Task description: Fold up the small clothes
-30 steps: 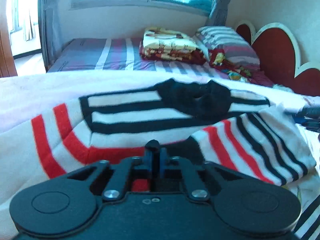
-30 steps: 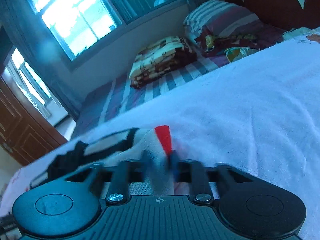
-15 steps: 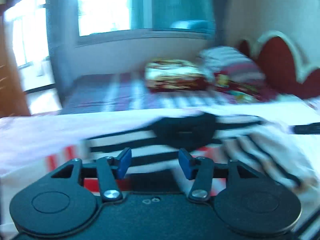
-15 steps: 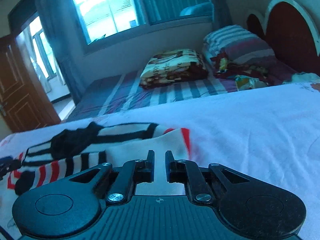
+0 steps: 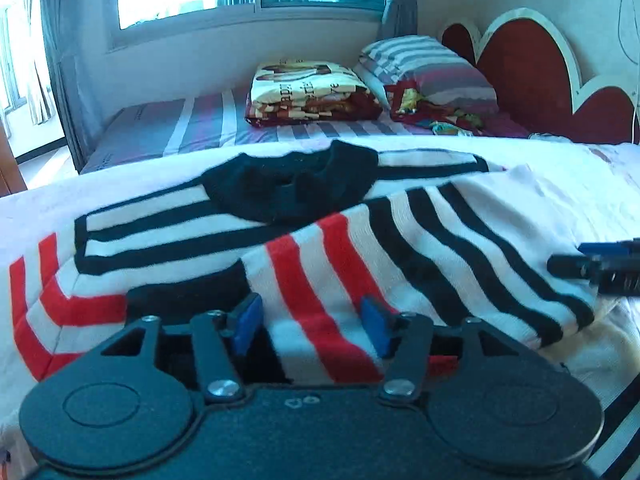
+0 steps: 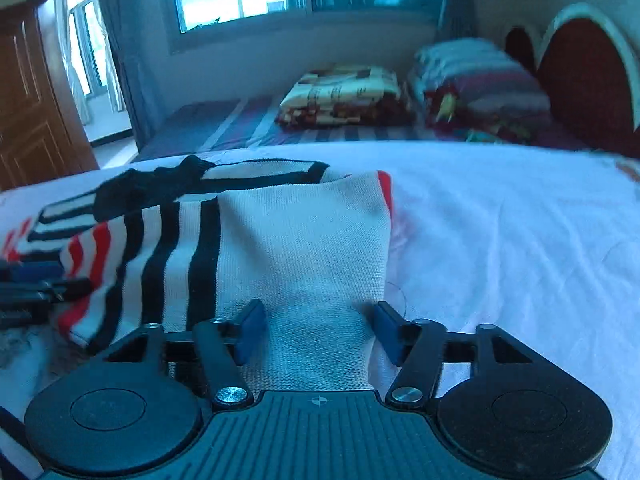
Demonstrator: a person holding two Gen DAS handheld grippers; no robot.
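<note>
Sweater (image 5: 304, 248), striped black, white and red, lies folded over on the white sheet (image 5: 580, 184). Left wrist view: the left gripper (image 5: 310, 326) tilts down over the near hem, jaws parted, cloth lying loose between them. Right wrist view: the right gripper (image 6: 316, 330), tilted down likewise, has just been opening; the white sleeve (image 6: 308, 248) lies released between its blue pads (image 6: 250, 330).

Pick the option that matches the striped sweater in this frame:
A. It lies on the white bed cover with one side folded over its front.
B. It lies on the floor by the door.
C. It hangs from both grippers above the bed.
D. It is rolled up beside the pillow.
A: the sweater lies on the bed cover, its right part turned over the front below the black collar.
</note>
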